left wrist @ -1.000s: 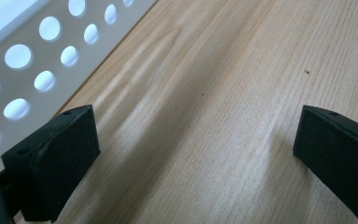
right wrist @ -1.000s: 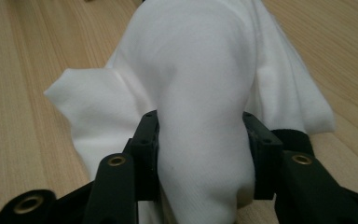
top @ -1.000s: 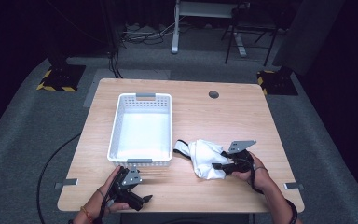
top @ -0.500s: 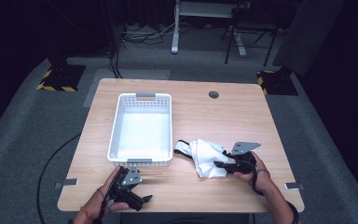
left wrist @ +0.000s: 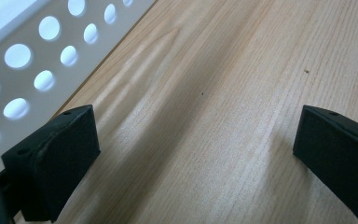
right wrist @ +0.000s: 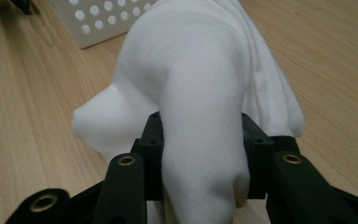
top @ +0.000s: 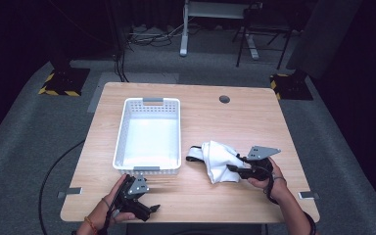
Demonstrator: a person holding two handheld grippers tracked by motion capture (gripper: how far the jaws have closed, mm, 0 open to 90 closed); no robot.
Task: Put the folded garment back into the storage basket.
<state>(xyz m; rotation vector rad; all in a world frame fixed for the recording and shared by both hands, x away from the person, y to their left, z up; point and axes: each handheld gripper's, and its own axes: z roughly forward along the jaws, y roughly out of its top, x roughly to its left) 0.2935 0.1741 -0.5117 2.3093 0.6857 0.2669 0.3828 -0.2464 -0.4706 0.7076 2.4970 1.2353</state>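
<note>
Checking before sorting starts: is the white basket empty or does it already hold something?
Empty. The high view shows the white basket with a bare floor; the white cloth lies outside it on the table.

A: Where does the high view sit?
B: Above the 6 o'clock edge, far off, facing forward and down over the whole tabletop [top: 215, 122].
A: And the gripper views?
B: Both skim the wood closely; each shares the basket [top: 149, 137] wall with it.

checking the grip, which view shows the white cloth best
The right gripper view: the white cloth bulges up between the right hand-held gripper pads, pinched. The high view shows it small, a bunched heap on the table. The left gripper view faces bare wood.
</note>
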